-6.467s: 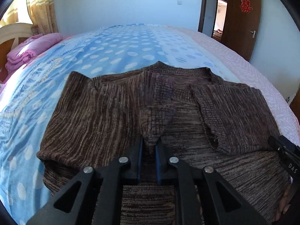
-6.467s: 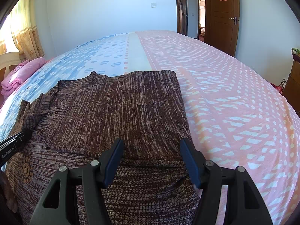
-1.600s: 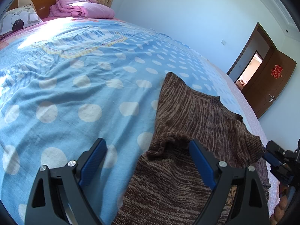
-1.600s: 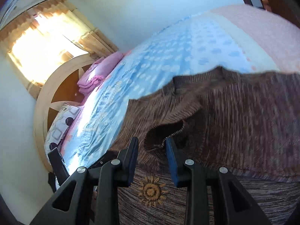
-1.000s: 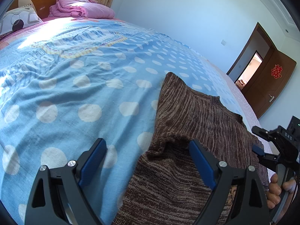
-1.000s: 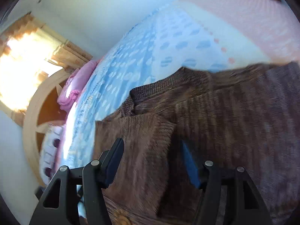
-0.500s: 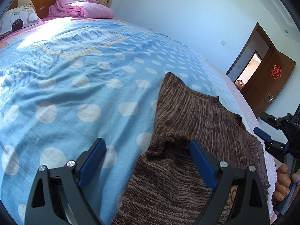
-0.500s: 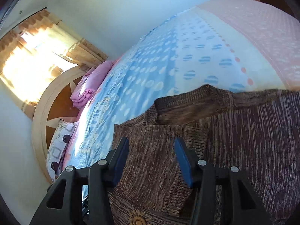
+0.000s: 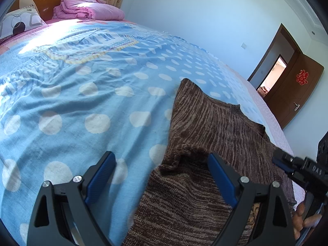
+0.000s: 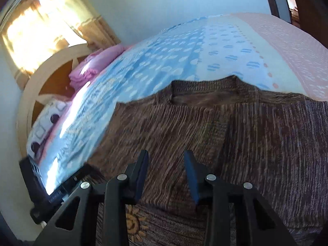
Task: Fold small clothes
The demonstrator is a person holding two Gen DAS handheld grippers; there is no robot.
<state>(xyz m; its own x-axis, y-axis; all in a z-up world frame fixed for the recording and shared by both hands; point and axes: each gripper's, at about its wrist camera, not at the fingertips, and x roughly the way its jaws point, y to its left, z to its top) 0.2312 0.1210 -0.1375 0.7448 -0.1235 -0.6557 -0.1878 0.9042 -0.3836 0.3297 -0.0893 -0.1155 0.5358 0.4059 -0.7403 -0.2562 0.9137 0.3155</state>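
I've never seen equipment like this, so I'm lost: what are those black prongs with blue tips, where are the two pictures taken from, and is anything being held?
No robot: a person holds a two-finger claw in each hand, each carrying a fisheye camera looking along its fingers. One picture looks past the left claw, the other past the right claw. Both are open and hold nothing. A brown knitted sweater, sleeves folded inward, lies on the blue spotted bedspread. A folded pink blanket sits by the headboard.

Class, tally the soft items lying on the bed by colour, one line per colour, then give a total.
Brown: 1, the knit sweater
Pink: 1, the folded blanket
White patterned: 1, the pillow
Total: 3
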